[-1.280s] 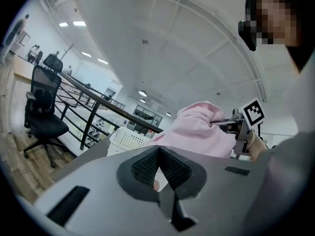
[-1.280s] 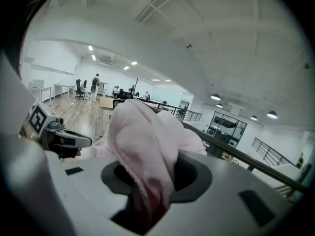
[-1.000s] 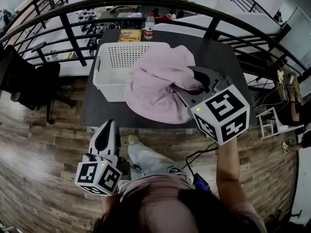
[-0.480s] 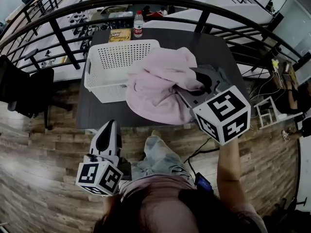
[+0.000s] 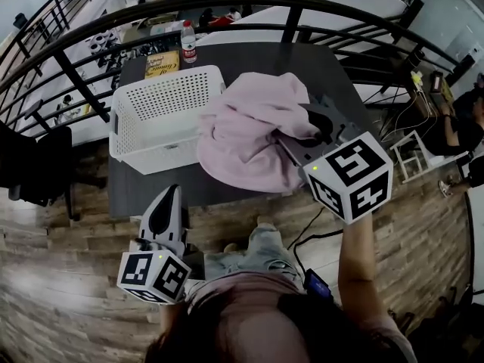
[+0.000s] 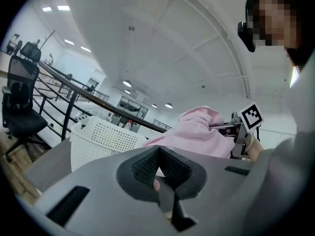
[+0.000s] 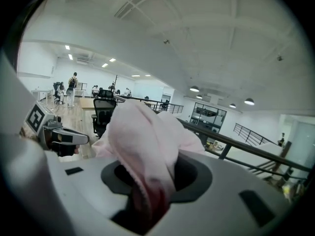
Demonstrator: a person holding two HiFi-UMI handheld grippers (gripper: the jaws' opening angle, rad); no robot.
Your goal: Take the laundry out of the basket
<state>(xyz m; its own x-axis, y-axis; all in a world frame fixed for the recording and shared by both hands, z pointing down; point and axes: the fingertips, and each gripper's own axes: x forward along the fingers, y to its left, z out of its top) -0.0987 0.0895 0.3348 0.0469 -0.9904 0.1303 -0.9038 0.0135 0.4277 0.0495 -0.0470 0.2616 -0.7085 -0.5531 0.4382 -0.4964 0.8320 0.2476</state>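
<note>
My right gripper (image 5: pixel 321 123) clamps the one pink garment (image 5: pixel 249 131), held bunched above the dark table (image 5: pixel 151 191) at three o'clock of the single white basket (image 5: pixel 121 138). My left gripper (image 5: pixel 168 206), jaws together on nothing, hangs at the basket's six o'clock. One bottle (image 5: pixel 189 42) stands at twelve.

The white basket (image 5: pixel 151 153) blocked the table's (image 5: pixel 333 70) left half, the pink laundry (image 5: pixel 249 134) hung over its middle, and its far right lay bare.
</note>
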